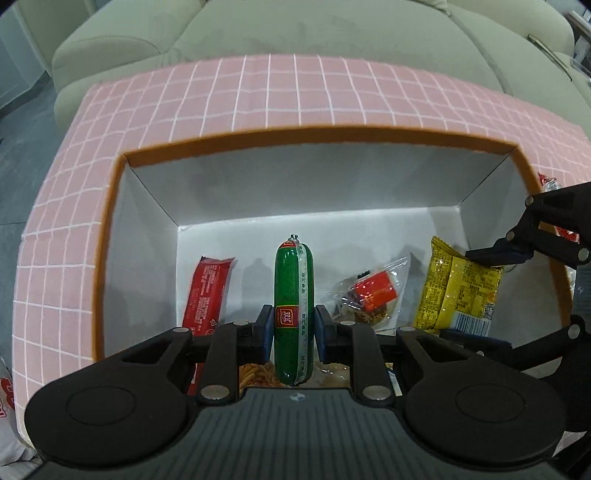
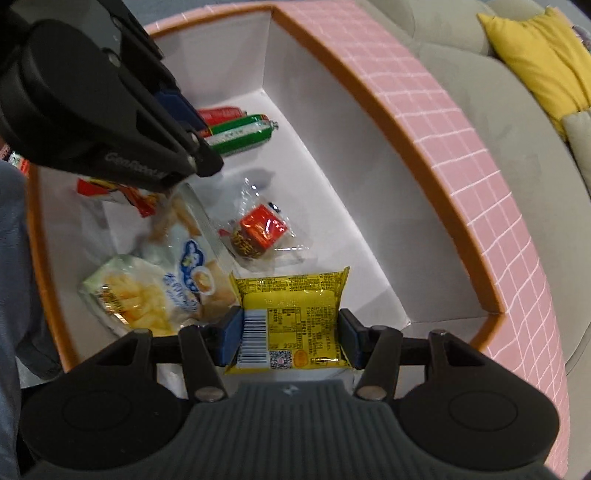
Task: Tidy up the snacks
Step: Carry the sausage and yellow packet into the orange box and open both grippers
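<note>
My left gripper [image 1: 293, 328] is pinching a green sausage [image 1: 294, 295] across its lower half, 1 blue pad on each side; the sausage stands upright between the pads, its clipped end up, over the open box [image 1: 110, 229]. My right gripper [image 2: 290, 339] is clamped on a yellow snack packet [image 2: 291, 314], barcode side facing the camera, pads pressing both short edges; it too is inside the box opening, near the right-hand wall.

Box: pink grid pattern outside, orange rim, white interior. On its floor I count 1 red flat packet [image 1: 207, 291] at the left, 1 clear wrapper with a red-foil snack [image 2: 260, 230] near the middle, and 2 pale bags printed with fries [image 2: 140, 299] toward the near wall. In the right wrist view, another green sausage [image 2: 240, 142] lies on the floor just beside the held one.

A grey-green sofa [image 1: 295, 33] stands behind the box, with a yellow cushion [image 2: 539, 55] on it.
</note>
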`<state>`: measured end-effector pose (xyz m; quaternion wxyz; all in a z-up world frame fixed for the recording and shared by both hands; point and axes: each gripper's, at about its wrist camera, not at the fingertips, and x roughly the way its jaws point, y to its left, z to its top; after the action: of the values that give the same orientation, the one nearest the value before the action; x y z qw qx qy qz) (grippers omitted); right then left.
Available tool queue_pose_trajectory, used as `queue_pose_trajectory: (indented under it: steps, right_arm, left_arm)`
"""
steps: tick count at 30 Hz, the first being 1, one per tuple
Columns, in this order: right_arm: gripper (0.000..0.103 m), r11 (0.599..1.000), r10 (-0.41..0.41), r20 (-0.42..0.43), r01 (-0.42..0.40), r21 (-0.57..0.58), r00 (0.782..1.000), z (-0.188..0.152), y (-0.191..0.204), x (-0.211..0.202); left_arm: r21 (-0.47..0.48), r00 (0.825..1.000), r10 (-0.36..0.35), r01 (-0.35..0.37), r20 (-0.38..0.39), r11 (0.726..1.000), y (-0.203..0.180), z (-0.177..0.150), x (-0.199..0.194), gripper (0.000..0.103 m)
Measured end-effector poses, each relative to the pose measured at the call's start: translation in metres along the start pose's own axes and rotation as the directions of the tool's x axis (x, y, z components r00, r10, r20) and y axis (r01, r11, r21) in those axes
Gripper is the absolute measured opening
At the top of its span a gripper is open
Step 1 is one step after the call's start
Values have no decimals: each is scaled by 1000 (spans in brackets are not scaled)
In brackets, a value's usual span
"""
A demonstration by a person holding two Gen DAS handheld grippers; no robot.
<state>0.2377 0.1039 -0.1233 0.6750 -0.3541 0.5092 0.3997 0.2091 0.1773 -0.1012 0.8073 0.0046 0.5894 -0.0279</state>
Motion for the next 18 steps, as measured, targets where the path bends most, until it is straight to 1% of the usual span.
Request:
queue_pose_trajectory:
  steps: [4,9,15,18]
  right_arm:
    - [53,1000,9,-25,-9,-22,1000,5,1,12]
    - [53,999,8,-46,-9,-31,999,5,0,20]
    - [56,1000,17,-51,-17,-9,999,3,-5,28]
    - [58,1000,23,-49,-23,4,999,1,-7,30]
  left_arm:
    - [13,999,16,-16,-36,1000,-1,-1,15,24]
    - [14,998,18,-17,-57,1000,2,-8,28,25]
    - [8,998,17,-16,-62,1000,2,-14,32,25]
    - [13,998,31,-30,-58,999,2,-4,34,29]
